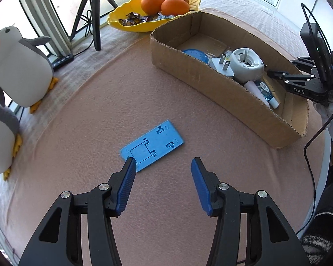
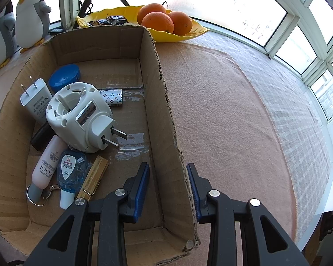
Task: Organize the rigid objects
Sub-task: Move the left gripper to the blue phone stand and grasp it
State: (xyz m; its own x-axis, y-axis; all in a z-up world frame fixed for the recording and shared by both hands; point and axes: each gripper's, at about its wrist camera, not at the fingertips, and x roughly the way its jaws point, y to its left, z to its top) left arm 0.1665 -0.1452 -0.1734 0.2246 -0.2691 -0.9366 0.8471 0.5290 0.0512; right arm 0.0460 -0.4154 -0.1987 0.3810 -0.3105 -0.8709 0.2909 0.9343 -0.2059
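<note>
The pink cloth [image 1: 100, 115] covers the table, and on it stands the cardboard box [image 1: 211, 84], which already holds several rigid things: a white plug-in device [image 2: 77, 115], a white charger [image 2: 36, 98], a blue lid [image 2: 64, 77], small bottles and a wooden clip. The right gripper [image 2: 167, 168] straddles the near wall of this box, one finger inside and one outside; its jaws look partly open, and I cannot tell if the pads really press the cardboard. To my judgement it steadies the box. The only loose thing is the flat blue plate [image 1: 152, 144], which lies on the cloth, well apart from the box. The left gripper [image 1: 164, 163] hovers over its near end with the jaws about half open and nothing between them; the left pad overlaps the plate's corner. Because the plate is thin and flat, the fingers should go down on both long edges, centred, and close only when the tips touch the cloth. A tilted grip could let it slip.
</note>
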